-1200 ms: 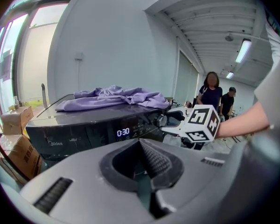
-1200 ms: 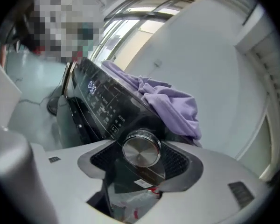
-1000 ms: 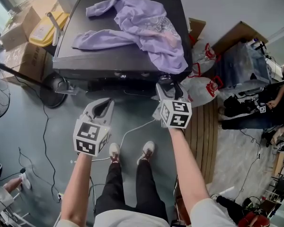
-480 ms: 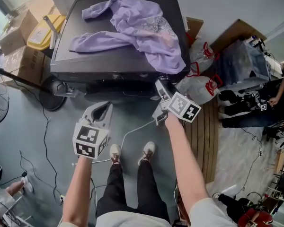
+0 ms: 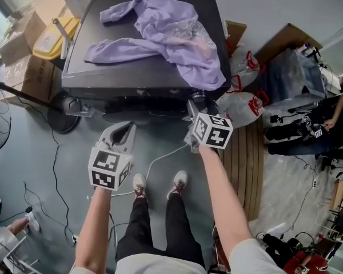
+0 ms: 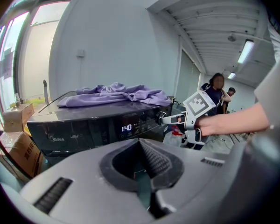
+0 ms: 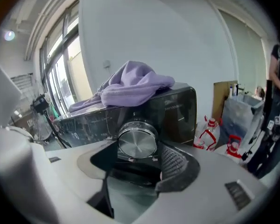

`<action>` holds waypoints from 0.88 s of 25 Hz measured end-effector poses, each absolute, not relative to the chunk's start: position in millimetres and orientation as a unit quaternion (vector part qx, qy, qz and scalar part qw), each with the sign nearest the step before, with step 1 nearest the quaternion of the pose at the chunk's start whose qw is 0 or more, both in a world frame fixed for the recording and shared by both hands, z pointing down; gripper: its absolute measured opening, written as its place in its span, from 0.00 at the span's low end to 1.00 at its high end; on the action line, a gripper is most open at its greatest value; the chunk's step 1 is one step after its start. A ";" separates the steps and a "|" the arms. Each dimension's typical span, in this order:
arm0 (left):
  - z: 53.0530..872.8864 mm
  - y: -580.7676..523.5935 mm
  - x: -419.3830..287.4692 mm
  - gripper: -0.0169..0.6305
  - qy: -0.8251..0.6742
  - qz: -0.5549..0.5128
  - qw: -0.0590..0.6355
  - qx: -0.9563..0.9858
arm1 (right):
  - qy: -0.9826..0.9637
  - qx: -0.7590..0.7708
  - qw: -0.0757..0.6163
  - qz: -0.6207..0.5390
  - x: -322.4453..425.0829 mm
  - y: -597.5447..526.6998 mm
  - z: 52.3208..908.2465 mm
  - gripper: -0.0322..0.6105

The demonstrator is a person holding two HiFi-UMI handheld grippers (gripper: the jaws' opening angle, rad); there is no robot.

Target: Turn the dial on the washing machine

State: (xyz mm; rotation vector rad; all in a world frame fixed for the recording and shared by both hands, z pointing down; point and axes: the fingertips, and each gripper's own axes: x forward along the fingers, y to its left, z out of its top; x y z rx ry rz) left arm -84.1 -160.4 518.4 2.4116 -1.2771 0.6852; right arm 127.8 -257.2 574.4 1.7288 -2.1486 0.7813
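Your left gripper (image 6: 141, 143) hangs short of the washing machine (image 5: 103, 70), its claw pressed together on nothing. Your right gripper (image 7: 139, 148) has just been closing and pinches the silver dial (image 7: 137, 142) at the front panel's right end. Beyond, a purple garment (image 5: 171, 33) lies on the lid.

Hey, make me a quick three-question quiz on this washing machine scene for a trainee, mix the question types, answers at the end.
1. True or false: the purple cloth lies on the floor.
2. The washing machine's display reads: A) 0:30 B) 1:40 C) 2:15.
3. Which gripper has the dial between its fingers?
Key: 1 false, the purple cloth lies on the washing machine. 2 B. 3 the right gripper, whose fingers have just been closing around it.
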 end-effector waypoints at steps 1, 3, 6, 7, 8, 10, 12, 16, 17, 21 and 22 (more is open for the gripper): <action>518.3 -161.0 -84.4 0.05 -0.448 0.240 0.164 0.846 | -0.742 0.600 0.150 0.259 127.4 -257.1 574.3 0.49; 518.1 -162.0 -84.6 0.05 -0.447 0.241 0.164 0.846 | -0.743 0.602 0.172 0.237 127.1 -256.8 574.0 0.49; 518.2 -164.3 -85.9 0.05 -0.447 0.241 0.164 0.845 | -0.743 0.604 0.199 0.209 126.1 -257.5 573.8 0.49; 518.0 -165.0 -86.4 0.05 -0.448 0.242 0.163 0.845 | -0.742 0.606 0.208 0.199 125.5 -257.8 573.9 0.49; 517.9 -165.6 -86.5 0.05 -0.448 0.242 0.163 0.845 | -0.740 0.608 0.218 0.189 125.1 -258.0 574.0 0.49; 517.9 -166.2 -86.1 0.05 -0.447 0.242 0.161 0.846 | -0.734 0.613 0.242 0.164 124.8 -258.1 574.4 0.49; 518.0 -165.9 -86.0 0.05 -0.447 0.242 0.161 0.846 | -0.730 0.616 0.261 0.141 123.8 -257.8 574.1 0.49; 519.3 -164.1 -87.7 0.05 -0.448 0.242 0.162 0.845 | -0.724 0.616 0.297 0.092 123.0 -258.1 572.1 0.49; 519.6 -163.8 -88.1 0.05 -0.449 0.242 0.162 0.845 | -0.722 0.614 0.310 0.075 122.7 -258.1 571.7 0.49; 519.4 -161.8 -89.0 0.05 -0.448 0.243 0.162 0.845 | -0.723 0.615 0.309 0.066 122.0 -257.9 571.9 0.49; 519.2 -161.5 -89.6 0.05 -0.449 0.243 0.162 0.844 | -0.728 0.614 0.294 0.085 121.6 -257.2 572.7 0.49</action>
